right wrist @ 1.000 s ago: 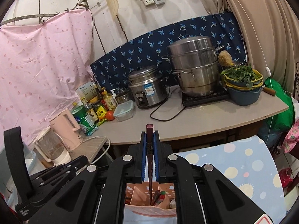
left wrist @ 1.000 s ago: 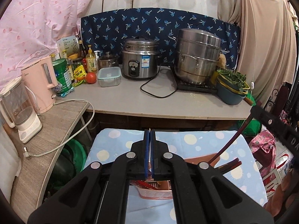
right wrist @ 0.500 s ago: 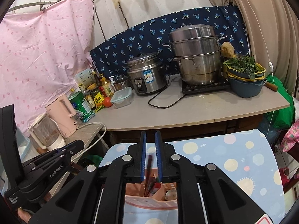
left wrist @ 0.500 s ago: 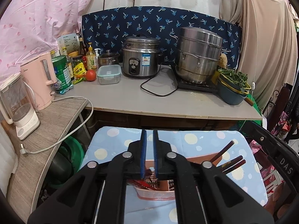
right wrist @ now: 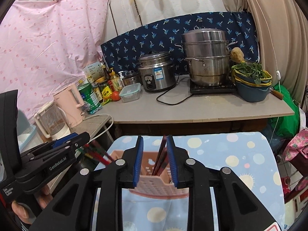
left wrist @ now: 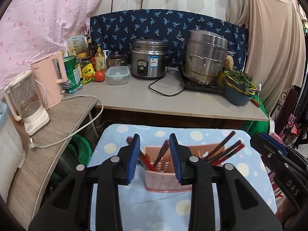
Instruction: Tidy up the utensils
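Pink utensil caddy [left wrist: 169, 175] on dotted blue cloth [left wrist: 250, 165] — chopsticks [right wrist: 160, 158] standing inside. Left claw [left wrist: 155, 157] and right claw [right wrist: 154, 158] both opening, pads clear of the sticks — nothing gripped.

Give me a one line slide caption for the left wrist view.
Left gripper, jaws opening, over the pink utensil basket where dark chopsticks now stand, on a dotted blue cloth.
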